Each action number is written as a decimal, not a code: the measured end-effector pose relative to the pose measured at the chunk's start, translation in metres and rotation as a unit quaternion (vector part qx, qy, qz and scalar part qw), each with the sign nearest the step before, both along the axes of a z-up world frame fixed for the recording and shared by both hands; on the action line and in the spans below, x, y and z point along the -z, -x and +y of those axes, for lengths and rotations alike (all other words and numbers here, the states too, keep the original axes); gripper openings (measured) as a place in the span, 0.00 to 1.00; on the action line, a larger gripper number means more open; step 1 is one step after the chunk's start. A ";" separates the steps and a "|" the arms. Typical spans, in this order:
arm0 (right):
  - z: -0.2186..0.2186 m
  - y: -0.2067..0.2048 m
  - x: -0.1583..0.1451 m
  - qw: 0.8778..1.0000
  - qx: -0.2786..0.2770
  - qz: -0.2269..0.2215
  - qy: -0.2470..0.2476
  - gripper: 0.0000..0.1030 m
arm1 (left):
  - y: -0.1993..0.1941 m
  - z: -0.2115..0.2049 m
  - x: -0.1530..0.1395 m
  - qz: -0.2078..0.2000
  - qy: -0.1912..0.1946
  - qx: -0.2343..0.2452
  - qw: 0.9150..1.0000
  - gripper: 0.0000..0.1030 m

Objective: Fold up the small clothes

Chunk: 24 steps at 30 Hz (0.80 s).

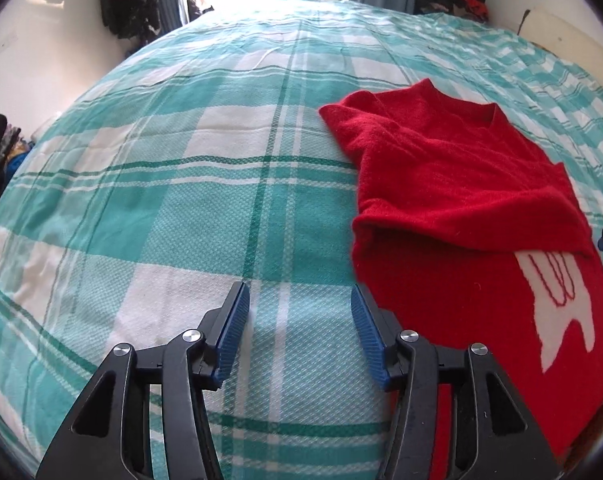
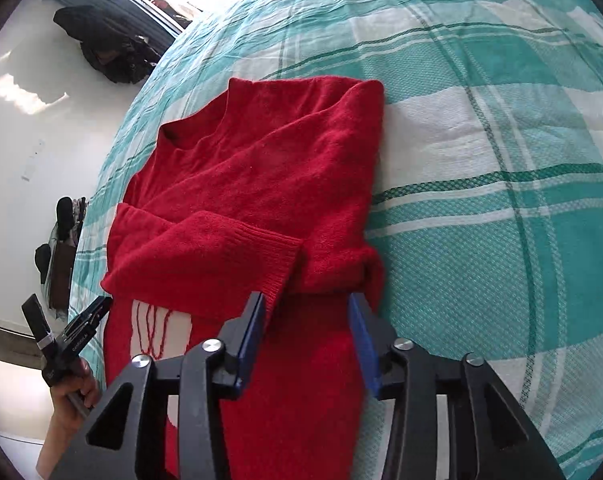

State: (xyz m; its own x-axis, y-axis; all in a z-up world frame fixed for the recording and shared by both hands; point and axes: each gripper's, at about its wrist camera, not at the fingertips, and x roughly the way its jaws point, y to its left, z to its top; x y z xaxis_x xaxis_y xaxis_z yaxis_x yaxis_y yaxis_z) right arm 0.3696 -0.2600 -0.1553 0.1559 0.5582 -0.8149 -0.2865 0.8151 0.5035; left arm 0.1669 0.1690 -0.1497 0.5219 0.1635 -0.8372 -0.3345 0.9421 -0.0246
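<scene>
Bed (image 1: pixel 161 208) with teal-and-white plaid cover fills both views, bright window behind. Red sweater (image 2: pixel 261 184) lies flat on bed, both sleeves folded across chest. Left gripper (image 1: pixel 299 300) released, fingers apart just beside sweater's edge. Right gripper (image 2: pixel 307 312) released above sweater's lower half, nothing grasped.

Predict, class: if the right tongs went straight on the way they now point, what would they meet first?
Probably the red sweater: the open right tongs point down at its body just below the folded sleeve cuff. Depth is unclear.
</scene>
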 end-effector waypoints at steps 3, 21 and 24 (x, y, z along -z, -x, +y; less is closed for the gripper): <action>-0.024 0.000 -0.013 0.999 0.009 -0.001 -0.051 0.48 | 0.009 0.025 -0.016 -0.039 0.046 -0.031 0.998 0.52; 0.021 0.023 -0.018 0.998 -0.054 -0.018 -0.021 0.03 | -0.134 0.026 0.008 0.002 0.082 -0.009 0.997 0.01; 0.021 0.024 -0.014 0.998 -0.067 -0.018 0.008 0.03 | -0.132 0.032 0.015 0.011 0.074 -0.024 0.997 0.02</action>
State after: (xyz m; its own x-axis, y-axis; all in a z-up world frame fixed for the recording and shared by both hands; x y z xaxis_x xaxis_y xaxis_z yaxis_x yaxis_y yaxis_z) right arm 0.3459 -0.2391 -0.1416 0.1102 0.5629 -0.8191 -0.4121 0.7759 0.4777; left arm 0.2987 0.2010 -0.1649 0.4973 0.0611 -0.8654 -0.3807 0.9117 -0.1544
